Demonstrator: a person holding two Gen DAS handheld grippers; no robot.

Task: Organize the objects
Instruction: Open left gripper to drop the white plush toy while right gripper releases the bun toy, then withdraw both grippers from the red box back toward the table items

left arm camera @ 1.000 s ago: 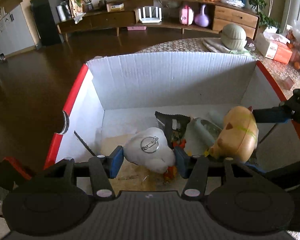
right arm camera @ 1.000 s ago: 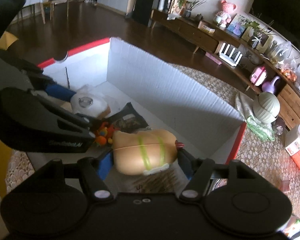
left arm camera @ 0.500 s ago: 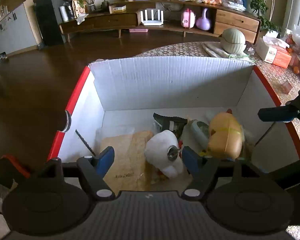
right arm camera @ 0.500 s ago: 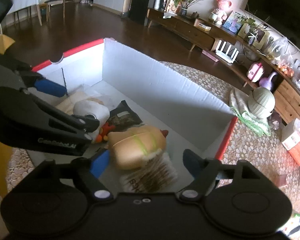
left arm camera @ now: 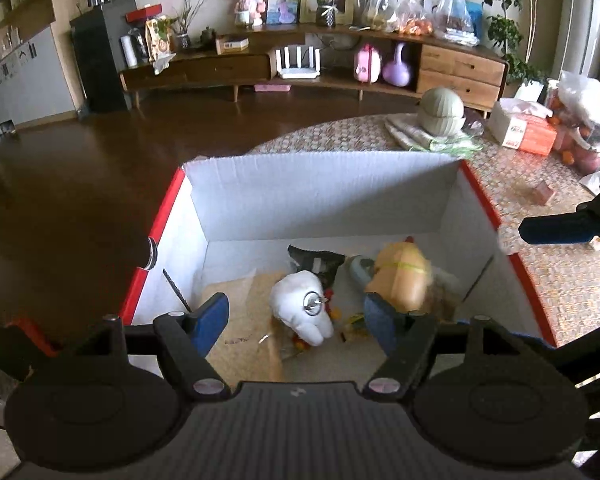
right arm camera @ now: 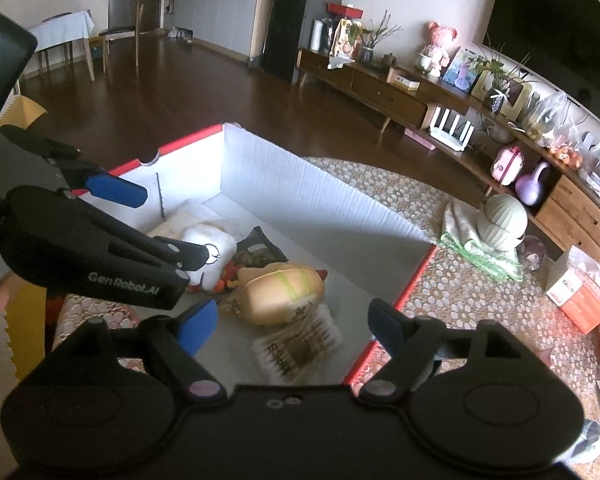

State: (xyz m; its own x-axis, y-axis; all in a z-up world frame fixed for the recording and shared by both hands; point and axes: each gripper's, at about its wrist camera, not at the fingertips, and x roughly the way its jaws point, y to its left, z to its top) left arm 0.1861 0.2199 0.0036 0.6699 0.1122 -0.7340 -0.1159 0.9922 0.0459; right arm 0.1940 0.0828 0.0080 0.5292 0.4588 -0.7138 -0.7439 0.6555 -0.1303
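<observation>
Both claws are being drawn back, spread and empty: left claw [left arm camera: 296,318], right claw [right arm camera: 292,320]. Tooth plush [left arm camera: 302,308] and hotdog plush [right arm camera: 280,290] are lying released in the box [left arm camera: 324,196]; withdrawal is best kept straight up.

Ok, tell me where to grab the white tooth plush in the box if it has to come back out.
Grip the white tooth plush across its wide crown, coming straight down from above. It lies flat on the floor of the box with open space on its left, and the metal pin sits on top, so close the fingers on its sides.
</observation>
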